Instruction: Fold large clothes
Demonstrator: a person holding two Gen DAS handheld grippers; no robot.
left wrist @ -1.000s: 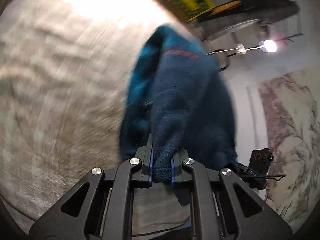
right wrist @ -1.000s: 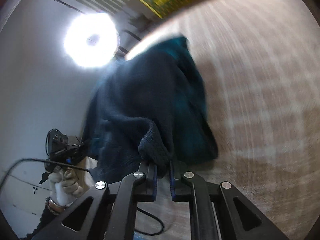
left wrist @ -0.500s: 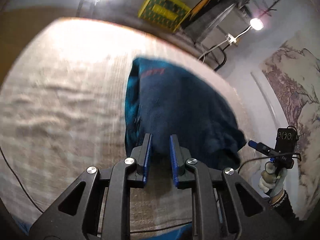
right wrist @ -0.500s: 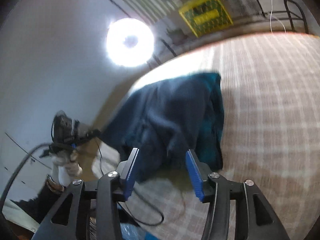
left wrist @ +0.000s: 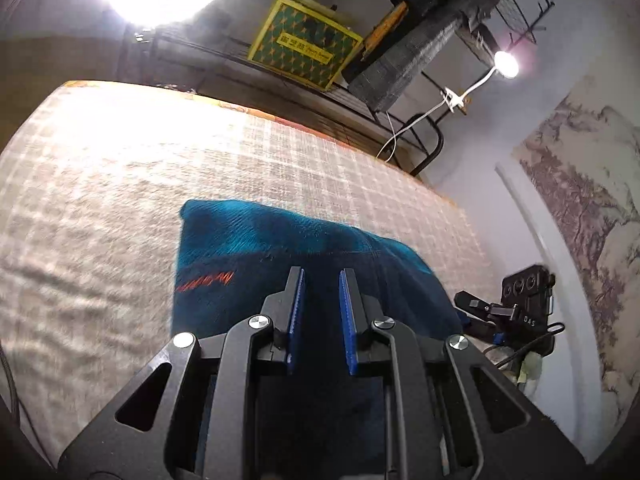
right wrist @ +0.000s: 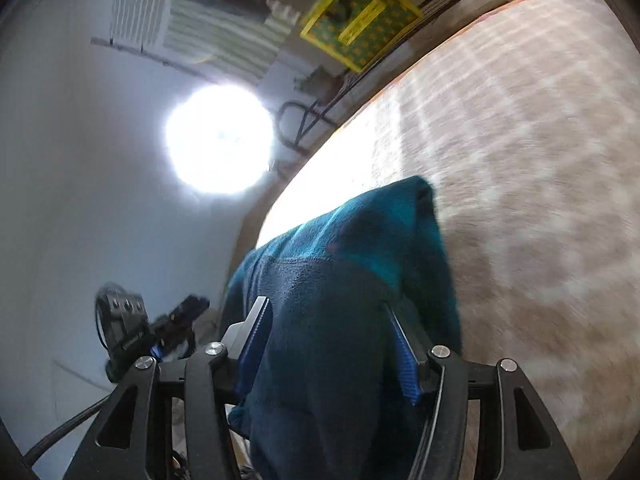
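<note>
Fleece (left wrist: 256, 264): teal and navy, folded into a thick stack on the checked beige blanket (left wrist: 100, 184); a line of red stitching (left wrist: 206, 282) runs across its teal top layer in the left wrist view
Fleece from the right wrist: teal band (right wrist: 372, 228) at the far end, navy panel nearer the camera, spreading under and between the fingers
Left gripper (left wrist: 320, 312): jaws parted a narrow way, nothing pinched; navy fleece shows in the gap, and I cannot tell whether the tips touch it
Left fingers (left wrist: 294, 312): blue ribbed pads facing each other, upright over the near part of the fleece
Right gripper (right wrist: 328, 340): jaws spread wide, one finger on either side of the navy panel, gripping nothing
Right fingers (right wrist: 404, 352): blue pads, the right one at the fleece's right edge
Other gripper seen from the left wrist (left wrist: 516, 316): black, just beside the fleece's right corner
Behind the blanket: yellow crate (left wrist: 304, 52) on a wire rack, bright round lamp (right wrist: 220, 140), small clip lamp (left wrist: 506, 65)
</note>
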